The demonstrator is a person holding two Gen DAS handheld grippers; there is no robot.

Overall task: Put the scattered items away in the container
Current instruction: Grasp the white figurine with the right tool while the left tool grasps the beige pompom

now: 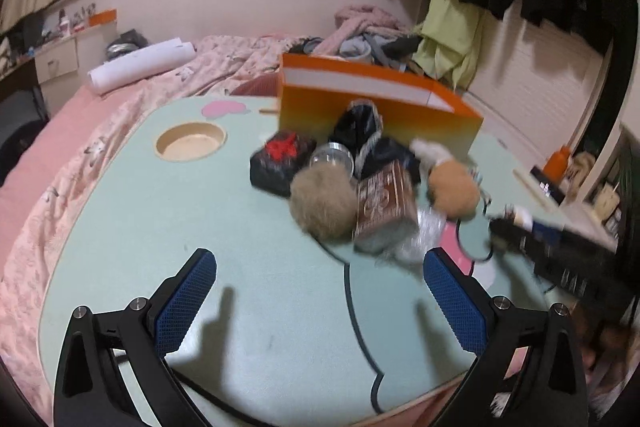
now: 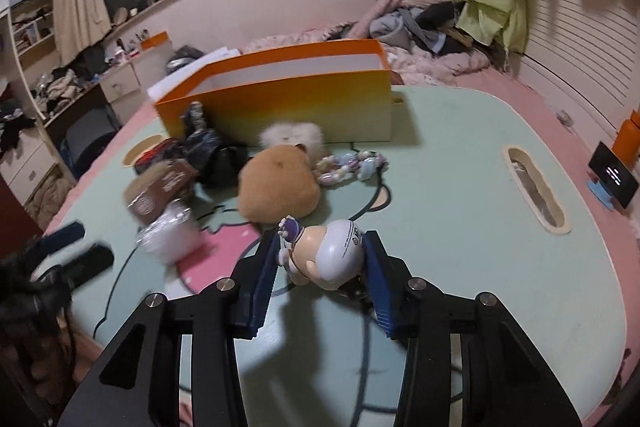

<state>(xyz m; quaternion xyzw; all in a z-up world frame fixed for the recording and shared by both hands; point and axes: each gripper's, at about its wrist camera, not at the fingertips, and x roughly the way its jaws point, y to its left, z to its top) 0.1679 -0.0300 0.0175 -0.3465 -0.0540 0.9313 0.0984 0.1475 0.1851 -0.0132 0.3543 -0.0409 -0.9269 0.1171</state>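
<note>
An orange box [image 1: 376, 107] [image 2: 288, 107] stands open at the far side of a pale green table [image 1: 140, 227] [image 2: 460, 207]. Scattered items lie in front of it: a brown plush [image 2: 276, 187] [image 1: 454, 189], a grey-brown pompom [image 1: 322, 203], a brown card pack [image 1: 382, 207] [image 2: 162, 191], a black packet with red print [image 1: 282, 157], a bead bracelet [image 2: 350, 165]. My left gripper [image 1: 320, 263] is open and empty, short of the pile. My right gripper [image 2: 324, 245] is shut on a small white and tan figurine [image 2: 328, 255], near the table.
A round cup hole [image 1: 190, 141] and an oblong slot [image 2: 534, 189] are cut in the table. A phone on a blue stand [image 2: 612, 175] sits at the right. The table stands on a pink bed with clothes [image 2: 416, 15] piled behind.
</note>
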